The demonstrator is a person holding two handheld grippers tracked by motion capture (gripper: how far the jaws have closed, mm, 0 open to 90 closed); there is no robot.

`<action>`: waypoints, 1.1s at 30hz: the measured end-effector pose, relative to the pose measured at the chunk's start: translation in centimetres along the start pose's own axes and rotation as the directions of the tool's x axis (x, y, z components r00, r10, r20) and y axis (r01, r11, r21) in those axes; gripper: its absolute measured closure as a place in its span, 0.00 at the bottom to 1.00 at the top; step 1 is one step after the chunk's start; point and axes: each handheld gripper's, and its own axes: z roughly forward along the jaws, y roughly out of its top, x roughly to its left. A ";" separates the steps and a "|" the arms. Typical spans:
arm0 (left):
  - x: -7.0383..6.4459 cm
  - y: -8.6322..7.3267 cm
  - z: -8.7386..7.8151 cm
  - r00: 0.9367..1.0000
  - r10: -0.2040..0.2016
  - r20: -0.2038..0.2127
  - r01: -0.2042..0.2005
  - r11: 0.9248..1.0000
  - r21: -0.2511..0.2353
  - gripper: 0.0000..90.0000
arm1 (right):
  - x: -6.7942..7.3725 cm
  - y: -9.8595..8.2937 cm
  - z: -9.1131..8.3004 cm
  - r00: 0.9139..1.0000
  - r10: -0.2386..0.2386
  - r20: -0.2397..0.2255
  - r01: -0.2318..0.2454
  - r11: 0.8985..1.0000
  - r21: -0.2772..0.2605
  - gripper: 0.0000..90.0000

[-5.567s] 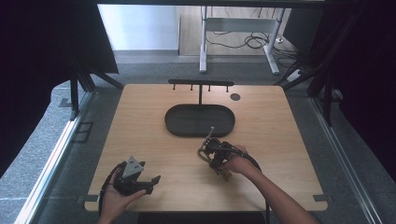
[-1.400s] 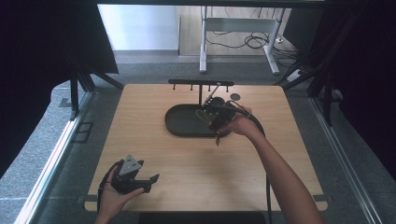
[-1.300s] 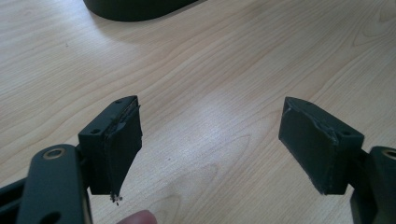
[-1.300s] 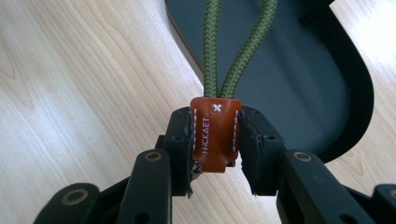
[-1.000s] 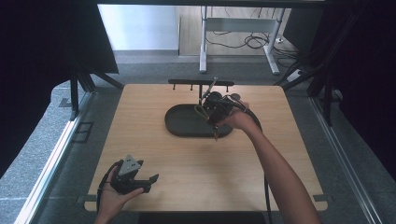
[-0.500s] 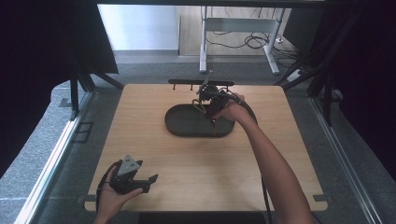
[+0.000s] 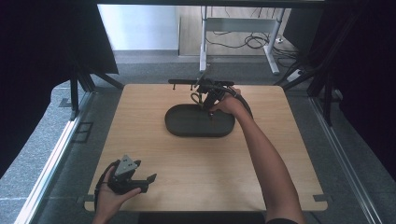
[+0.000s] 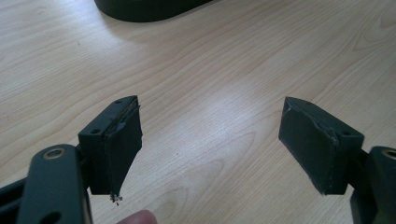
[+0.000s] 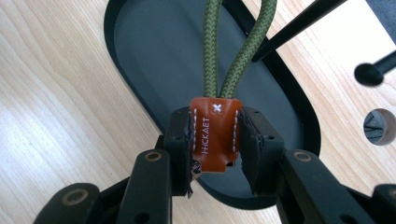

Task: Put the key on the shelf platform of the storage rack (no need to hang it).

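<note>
- The right gripper (image 9: 215, 156) is clamping an orange leather tab (image 9: 214, 133) with a green cord loop (image 9: 233, 44) above the black tray (image 9: 154, 51).
- The left gripper (image 8: 210, 140) is gaping wide over the counter (image 8: 224, 65).

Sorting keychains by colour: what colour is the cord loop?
Olive green cord loop, clearest in the right gripper view.
</note>
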 end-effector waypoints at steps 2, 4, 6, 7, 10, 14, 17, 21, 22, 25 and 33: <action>0.0 0.0 -0.1 1.000 0.002 -0.003 -0.002 1.000 0.000 0.24 | -0.2 0.1 0.5 1.000 0.007 0.006 -0.007 1.000 0.008 0.74; 0.0 0.0 -0.1 1.000 0.004 -0.005 -0.004 1.000 0.001 0.24 | -0.5 -0.1 1.2 1.000 0.014 0.003 -0.014 1.000 0.005 0.74; 0.1 -0.1 -0.1 1.000 0.002 -0.007 -0.002 1.000 0.004 0.24 | -0.6 -0.1 1.5 1.000 0.017 0.003 -0.017 1.000 0.008 0.74; 0.1 -0.1 -0.1 1.000 0.001 -0.007 -0.001 1.000 0.004 0.24 | -0.6 -0.2 1.8 1.000 0.020 0.000 -0.020 1.000 0.007 0.74; 0.0 0.0 0.0 1.000 -0.001 0.001 0.001 1.000 0.001 0.24 | -0.7 -0.5 2.8 1.000 0.018 0.004 -0.018 1.000 0.012 0.74; -0.2 0.0 0.1 1.000 0.007 0.006 -0.007 1.000 0.005 0.24 | -0.9 -0.9 4.0 1.000 0.025 -0.005 -0.025 1.000 0.012 0.74; -0.2 0.0 0.2 1.000 0.007 0.004 -0.007 1.000 0.010 0.24 | -1.1 -1.1 4.9 0.999 0.032 0.009 -0.032 0.999 0.021 0.74; -0.1 0.0 0.3 1.000 0.008 0.003 -0.008 1.000 0.014 0.24 | -1.2 -1.2 5.5 0.999 0.042 0.014 -0.042 0.999 0.024 0.74; -0.1 0.0 0.2 1.000 0.011 0.003 -0.011 1.000 0.018 0.24 | -1.2 -1.2 5.5 0.999 0.042 0.014 -0.042 0.999 0.024 0.74; -0.2 0.0 0.3 1.000 0.010 0.005 -0.010 1.000 0.019 0.24 | -1.1 -1.3 5.9 0.999 0.044 0.013 -0.044 0.999 0.021 0.74; -0.5 0.2 0.3 1.000 0.024 0.003 -0.024 0.999 0.030 0.24 | -1.1 -1.8 6.8 0.999 0.047 0.012 -0.047 0.998 0.035 0.73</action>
